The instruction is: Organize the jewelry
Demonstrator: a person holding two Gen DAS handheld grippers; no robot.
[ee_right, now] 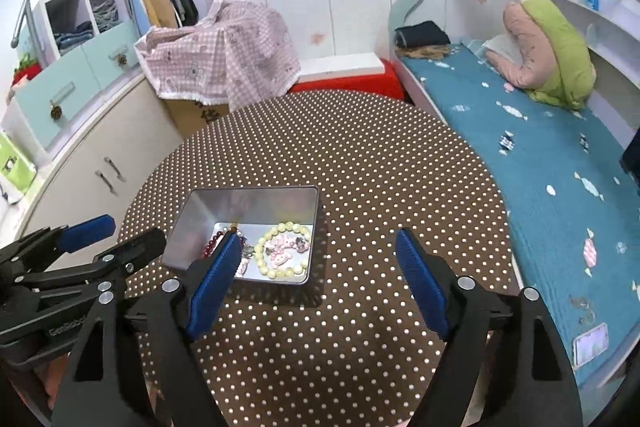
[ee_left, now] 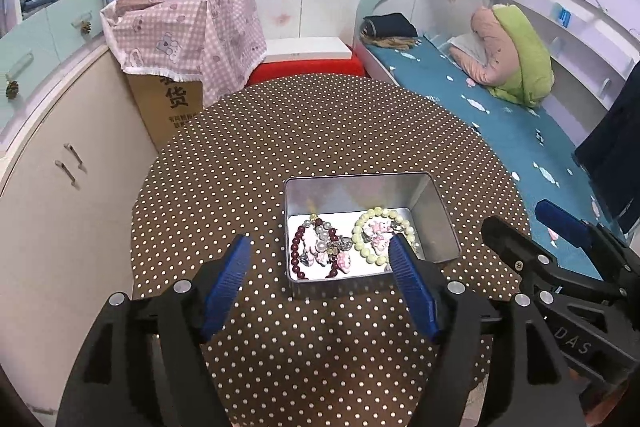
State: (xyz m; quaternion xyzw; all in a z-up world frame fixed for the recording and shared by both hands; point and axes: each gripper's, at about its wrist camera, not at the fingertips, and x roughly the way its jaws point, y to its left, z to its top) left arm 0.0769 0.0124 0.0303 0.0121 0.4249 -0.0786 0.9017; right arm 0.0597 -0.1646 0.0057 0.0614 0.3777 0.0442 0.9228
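A round table under a brown white-dotted cloth [ee_left: 320, 131] stands beside a bed with a teal patterned sheet [ee_right: 532, 163]. A pink checked cloth [ee_left: 188, 27] drapes a brown cardboard box [ee_left: 168, 107]; a folded pink-and-green quilt [ee_left: 516, 55] lies on the bed.

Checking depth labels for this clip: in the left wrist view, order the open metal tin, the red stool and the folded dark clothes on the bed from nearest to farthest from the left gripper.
1. Open metal tin, on the dotted table just ahead of the left gripper.
2. Red stool, beyond the table's far edge.
3. Folded dark clothes, at the bed's far end, upper right.
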